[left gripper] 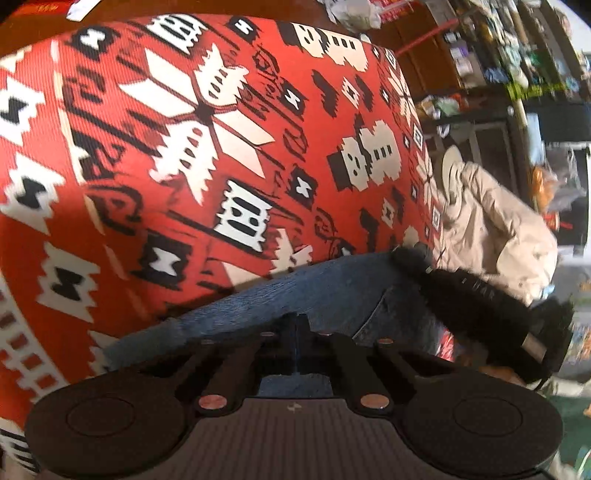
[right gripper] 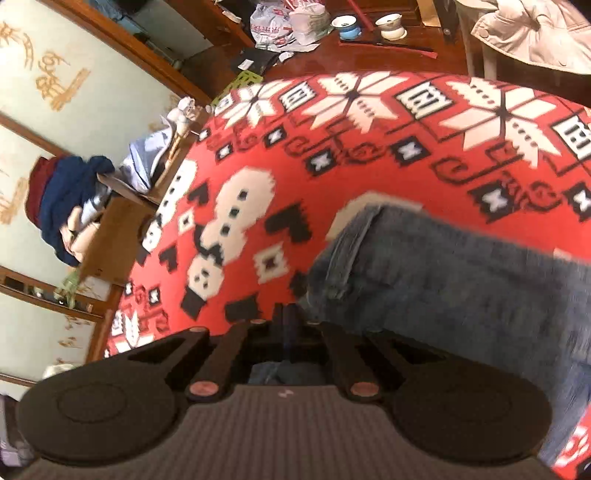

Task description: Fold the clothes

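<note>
- The right claw (right gripper: 290,325) sits low in the frame, its two black fingers drawn close together with blue denim pinched between them.
- The jeans (right gripper: 443,291) — blurred — spread to the right over a red blanket (right gripper: 332,147) patterned with white snowflakes and snowmen.
- Beyond the blanket, a wooden tabletop (right gripper: 317,62) carries crumpled plastic bags (right gripper: 284,22) and two small cups.
- A pale coat (right gripper: 532,33) lies at the upper right.

Each tool (left gripper: 297,332) (right gripper: 286,325) looks matte black, with ribbed grey housing, round side discs, and seemingly copper-coloured pivot pins.
</note>
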A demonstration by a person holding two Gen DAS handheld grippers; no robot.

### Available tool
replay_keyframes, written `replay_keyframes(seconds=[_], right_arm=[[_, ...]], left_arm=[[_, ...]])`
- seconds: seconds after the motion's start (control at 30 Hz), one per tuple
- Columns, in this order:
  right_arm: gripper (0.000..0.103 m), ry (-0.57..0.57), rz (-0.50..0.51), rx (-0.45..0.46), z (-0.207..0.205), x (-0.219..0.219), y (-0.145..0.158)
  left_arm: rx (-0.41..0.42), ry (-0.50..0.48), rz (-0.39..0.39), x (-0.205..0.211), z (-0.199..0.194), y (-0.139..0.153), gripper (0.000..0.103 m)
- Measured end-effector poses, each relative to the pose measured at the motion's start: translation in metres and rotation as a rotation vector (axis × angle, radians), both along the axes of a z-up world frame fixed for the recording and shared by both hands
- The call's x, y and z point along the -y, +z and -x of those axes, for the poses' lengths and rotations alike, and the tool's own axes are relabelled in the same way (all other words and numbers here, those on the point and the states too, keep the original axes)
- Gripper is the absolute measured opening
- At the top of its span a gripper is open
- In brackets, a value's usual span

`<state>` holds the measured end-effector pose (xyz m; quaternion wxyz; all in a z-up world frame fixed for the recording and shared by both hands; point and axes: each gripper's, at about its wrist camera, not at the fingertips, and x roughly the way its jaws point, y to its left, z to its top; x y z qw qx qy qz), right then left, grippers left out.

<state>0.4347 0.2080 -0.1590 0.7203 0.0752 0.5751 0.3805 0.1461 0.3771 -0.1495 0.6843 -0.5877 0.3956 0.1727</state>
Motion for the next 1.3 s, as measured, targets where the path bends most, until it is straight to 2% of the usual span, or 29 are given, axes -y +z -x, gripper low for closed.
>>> replay_keyframes(seconds=[0.07, 0.17, 0.23, 0.3, 0.33, 0.37, 0.4, 0.53, 0.7, 0.87, 0.9, 0.93, 0.97, 1.07, 1.17, 1.23, 1.3], right_arm=[[0.000, 0.016, 0.020, 0.043, -0.003, -0.001, 0.009], [0.009, -0.043, 0.000, 0.064, -0.010, 0.014, 0.027], [0.011, -0.112, 0.016, 0.094, -0.015, 0.037, 0.042], [0.011, -0.182, 0.061, 0.126, -0.018, 0.062, 0.052], [0.013, -0.216, 0.086, 0.132, -0.019, 0.075, 0.053], [0.017, -0.248, 0.109, 0.126, -0.019, 0.087, 0.052], [0.025, -0.281, 0.131, 0.120, -0.018, 0.100, 0.051], [0.030, -0.403, 0.213, 0.089, -0.018, 0.149, 0.044], [0.039, -0.453, 0.184, 0.040, -0.012, 0.168, 0.033], [0.039, -0.492, 0.127, -0.007, -0.006, 0.164, 0.021], [0.039, -0.501, 0.115, -0.013, -0.005, 0.163, 0.018], [0.039, -0.509, 0.105, -0.019, -0.004, 0.162, 0.016], [0.039, -0.516, 0.096, -0.025, -0.004, 0.163, 0.015], [0.036, -0.529, 0.074, -0.030, -0.001, 0.166, 0.014], [0.026, -0.525, 0.063, -0.022, 0.002, 0.171, 0.018], [0.015, -0.511, 0.062, -0.018, 0.003, 0.174, 0.021], [0.012, -0.503, 0.063, -0.022, 0.002, 0.176, 0.023]], left_arm=[[-0.023, -0.034, -0.018, -0.003, 0.000, 0.005, 0.002], [-0.023, -0.114, -0.096, -0.006, -0.011, 0.023, 0.007], [0.011, -0.179, -0.141, -0.009, -0.029, 0.033, 0.014], [0.050, -0.238, -0.173, -0.012, -0.053, 0.038, 0.029], [0.070, -0.268, -0.188, -0.014, -0.066, 0.041, 0.029], [0.089, -0.301, -0.204, -0.015, -0.081, 0.042, 0.029], [0.104, -0.336, -0.221, -0.016, -0.098, 0.043, 0.030], [0.145, -0.445, -0.261, -0.019, -0.165, 0.036, 0.038], [0.135, -0.595, -0.277, -0.010, -0.224, 0.024, 0.042], [0.126, -0.691, -0.274, 0.002, -0.240, 0.015, 0.037], [0.129, -0.696, -0.266, 0.002, -0.241, 0.015, 0.030], [0.135, -0.700, -0.259, 0.003, -0.241, 0.017, 0.016], [0.145, -0.701, -0.255, 0.004, -0.240, 0.020, 0.012], [0.206, -0.765, -0.320, 0.020, -0.237, 0.044, 0.010], [0.263, -0.844, -0.365, 0.045, -0.232, 0.065, 0.010], [0.267, -0.871, -0.377, 0.056, -0.229, 0.067, 0.009], [0.248, -0.863, -0.406, 0.061, -0.225, 0.065, 0.009]])
